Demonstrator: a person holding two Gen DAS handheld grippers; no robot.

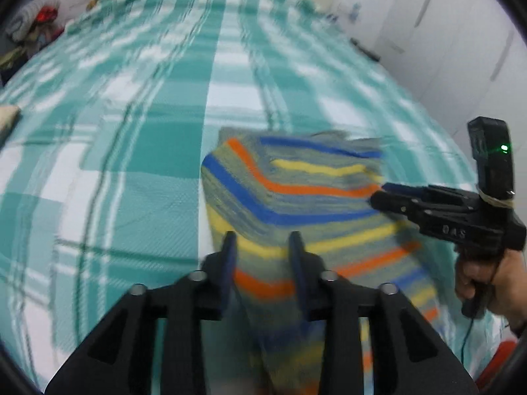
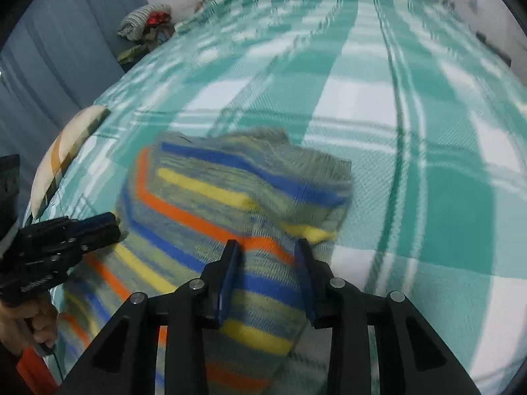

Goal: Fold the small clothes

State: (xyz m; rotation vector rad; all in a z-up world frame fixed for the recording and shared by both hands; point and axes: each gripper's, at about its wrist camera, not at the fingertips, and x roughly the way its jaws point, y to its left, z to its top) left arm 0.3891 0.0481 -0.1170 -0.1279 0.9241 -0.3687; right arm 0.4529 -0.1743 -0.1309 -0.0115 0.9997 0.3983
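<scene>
Striped garment (image 1: 296,191) half-folded on bed (image 1: 131,131); left hand-held gripper (image 1: 263,247) spread, right hand-held gripper (image 2: 266,250) pinching cloth to carry the fold.

striped garment (image 1: 296,197): soft knit cloth | bedspread (image 1: 131,164): woven matt cloth | left gripper (image 1: 263,247): matt black plastic

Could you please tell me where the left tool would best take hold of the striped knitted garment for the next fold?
Probably the near edge of the striped knitted garment, approached from above. The cloth lies flat on the teal checked bedspread, so pinch an edge, not the middle.
</scene>
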